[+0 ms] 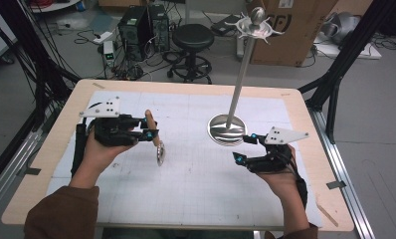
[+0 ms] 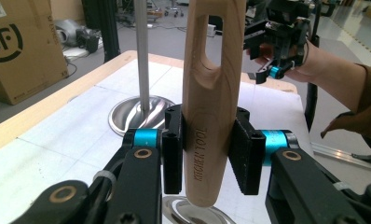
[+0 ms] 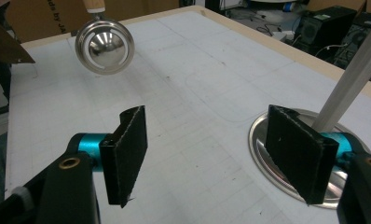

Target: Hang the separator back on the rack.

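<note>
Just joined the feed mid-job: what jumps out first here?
The left gripper is shut on the wooden handle of a ladle, whose shiny bowl hangs just above the mat at centre-left. A tall metal stand with hooks on top rises from a round base at centre-right of the table. The right gripper is open and empty beside that base.

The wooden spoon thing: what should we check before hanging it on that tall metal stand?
1. Left gripper shut on the ladle's wooden handle: ok.
2. Handle's hanging slot above the jaws and unblocked: ok.
3. Metal bowl lifted off the table: ok.
4. Stand upright on its round base: ok.
5. Free hook at the stand's top: cannot tell, too small.
6. Right gripper open and empty, beside the base: ok.
</note>
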